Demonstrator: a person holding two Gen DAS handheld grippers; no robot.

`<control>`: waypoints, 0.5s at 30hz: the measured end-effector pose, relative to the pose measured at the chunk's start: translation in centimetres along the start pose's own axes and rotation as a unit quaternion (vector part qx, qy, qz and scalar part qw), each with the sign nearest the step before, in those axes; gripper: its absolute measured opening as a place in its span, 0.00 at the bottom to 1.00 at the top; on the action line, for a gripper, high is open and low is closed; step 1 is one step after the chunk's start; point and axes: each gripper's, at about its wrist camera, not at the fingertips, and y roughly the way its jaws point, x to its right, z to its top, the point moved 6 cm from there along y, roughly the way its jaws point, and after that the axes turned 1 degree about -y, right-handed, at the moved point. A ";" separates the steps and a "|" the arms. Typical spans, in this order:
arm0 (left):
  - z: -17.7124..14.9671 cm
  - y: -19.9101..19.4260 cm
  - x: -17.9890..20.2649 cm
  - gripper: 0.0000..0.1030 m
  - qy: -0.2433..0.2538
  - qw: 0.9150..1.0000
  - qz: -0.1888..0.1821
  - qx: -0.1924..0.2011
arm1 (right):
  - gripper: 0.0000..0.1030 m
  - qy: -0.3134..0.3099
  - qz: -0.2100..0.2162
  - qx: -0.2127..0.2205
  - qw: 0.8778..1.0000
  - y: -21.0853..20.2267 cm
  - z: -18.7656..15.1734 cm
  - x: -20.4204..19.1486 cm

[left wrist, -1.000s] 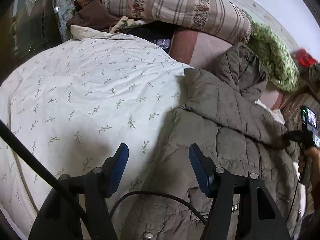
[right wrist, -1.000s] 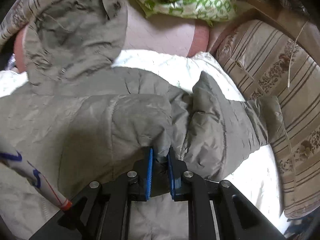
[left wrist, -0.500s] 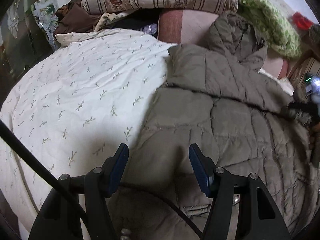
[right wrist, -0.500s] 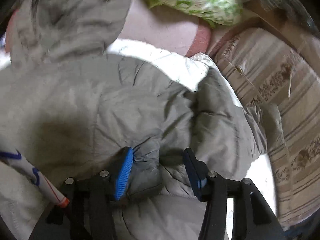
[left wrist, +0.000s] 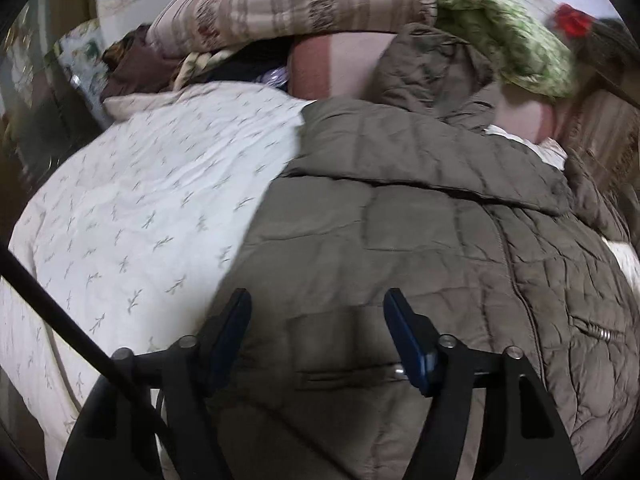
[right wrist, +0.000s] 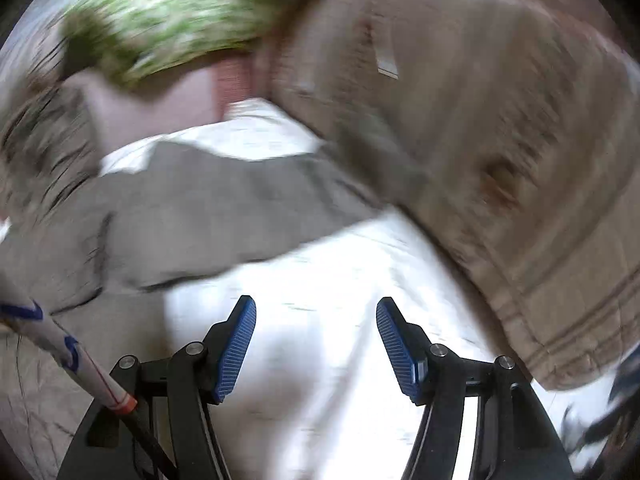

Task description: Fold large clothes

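Note:
A large olive quilted jacket (left wrist: 400,220) lies spread on a bed, its hood toward the pillows and one sleeve folded across its chest. My left gripper (left wrist: 316,320) hovers over the jacket's lower left part; its jaws are opening and nothing is between the blue pads. In the blurred right wrist view, my right gripper (right wrist: 316,320) hangs over bare white bedding (right wrist: 340,280) to the right of the jacket (right wrist: 200,208). Its jaws are opening too, with nothing between them.
A white leaf-print quilt (left wrist: 140,208) covers the bed left of the jacket. Striped pillows (left wrist: 288,8), a green patterned cloth (left wrist: 500,40) and dark clothes (left wrist: 136,64) pile at the head. A brown striped cushion (right wrist: 500,140) rises on the right.
The right gripper let go of the jacket's sleeve fold, opened wide and swept right onto white bedding. The left gripper slid right, from the jacket's edge to over its body, and widened slightly.

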 end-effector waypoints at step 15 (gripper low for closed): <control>-1.1 4.9 2.4 0.68 0.015 0.998 0.026 -0.050 | 0.65 0.096 -0.034 -0.022 0.995 11.6 4.5 6.6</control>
